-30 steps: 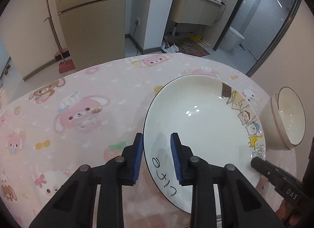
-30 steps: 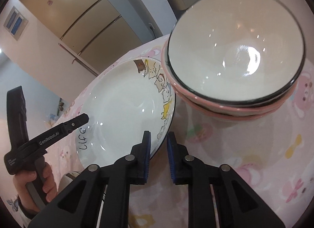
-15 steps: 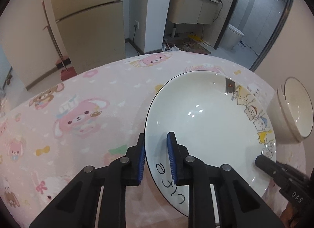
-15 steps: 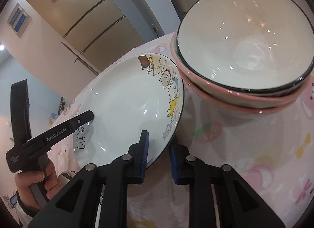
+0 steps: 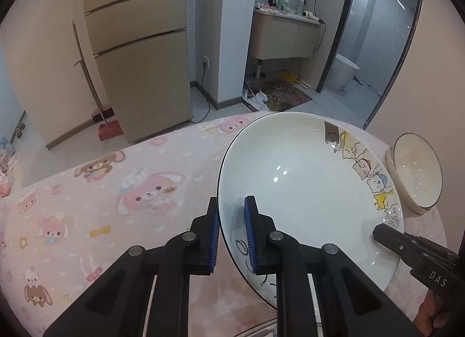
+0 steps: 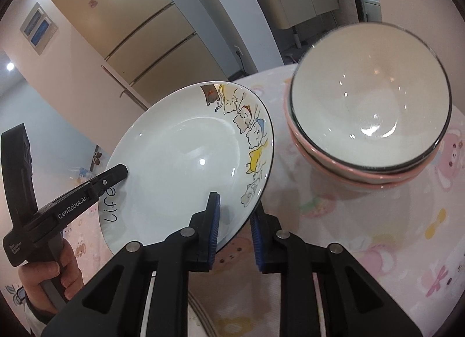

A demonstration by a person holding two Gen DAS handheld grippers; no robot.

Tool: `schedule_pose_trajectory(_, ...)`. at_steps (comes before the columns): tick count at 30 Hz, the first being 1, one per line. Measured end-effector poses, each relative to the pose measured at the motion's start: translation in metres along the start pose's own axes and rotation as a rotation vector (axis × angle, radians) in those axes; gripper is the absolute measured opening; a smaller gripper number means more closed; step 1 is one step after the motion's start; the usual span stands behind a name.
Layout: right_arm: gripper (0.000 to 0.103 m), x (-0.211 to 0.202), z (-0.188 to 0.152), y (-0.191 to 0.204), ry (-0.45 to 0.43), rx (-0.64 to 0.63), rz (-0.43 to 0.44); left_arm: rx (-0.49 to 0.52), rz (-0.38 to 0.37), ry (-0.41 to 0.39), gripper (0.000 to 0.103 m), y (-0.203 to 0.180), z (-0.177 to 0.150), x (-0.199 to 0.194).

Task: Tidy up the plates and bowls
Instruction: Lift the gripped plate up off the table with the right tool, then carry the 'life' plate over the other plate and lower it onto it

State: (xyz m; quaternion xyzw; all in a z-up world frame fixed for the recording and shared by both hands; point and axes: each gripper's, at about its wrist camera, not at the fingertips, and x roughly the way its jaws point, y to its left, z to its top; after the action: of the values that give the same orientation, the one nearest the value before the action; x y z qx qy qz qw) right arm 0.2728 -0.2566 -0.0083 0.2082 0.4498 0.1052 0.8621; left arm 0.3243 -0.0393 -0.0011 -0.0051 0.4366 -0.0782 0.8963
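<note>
Table (image 5: 87, 191), round, covered by a pink cloth printed with cartoon bears and rabbits; it carries all the crockery. Plate (image 5: 305, 191), white with a thin dark rim, a row of cartoon cats along one side and the handwritten word "Life" on the opposite side; it is tilted and held clear of the cloth near the table's near edge, gripped at two opposite points of its rim. Stack of bowls (image 6: 369, 122), cream inside with dark rims and pink outsides, at least two nested, standing upright on the cloth toward the table's right edge, just beside the plate's cat side but apart from it. Left gripper (image 5: 231, 238), black with blue pads, its jaws closing on the plate's rim beside the lettering, one pad on the upper face and the other beneath; in the right wrist view it enters from the lower left, carried by a hand (image 6: 55, 276) wrapped around its handle. Right gripper (image 6: 235, 235), same make, clenched on the plate's rim at the lower end of the cat row, one pad above and one below; in the left wrist view only one black finger of it shows, lying on the rim at the plate's right. A further curved rim shows under the grippers at the table's near edge; what it belongs to cannot be told.
</note>
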Motion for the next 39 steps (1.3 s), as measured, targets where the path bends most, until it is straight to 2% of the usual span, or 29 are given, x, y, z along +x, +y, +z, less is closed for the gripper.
schedule_pose_trajectory(11, 0.019, -0.050, -0.001, 0.030, -0.071, -0.082, 0.028, -0.027, 0.000, -0.092, 0.018, 0.003, 0.000, -0.070)
schedule_pose_trajectory(19, 0.019, -0.088, -0.013, 0.053, -0.121, -0.131, 0.057, -0.023, 0.019, -0.155, 0.018, 0.002, -0.016, -0.130)
schedule_pose_trajectory(31, 0.019, -0.119, -0.049, 0.081, -0.133, -0.222, 0.085, -0.080, 0.024, -0.195, 0.018, 0.020, -0.073, -0.195)
schedule_pose_trajectory(39, 0.019, -0.122, -0.084, 0.085, -0.106, -0.271, 0.063, -0.121, 0.015, -0.175, 0.018, 0.026, -0.122, -0.201)
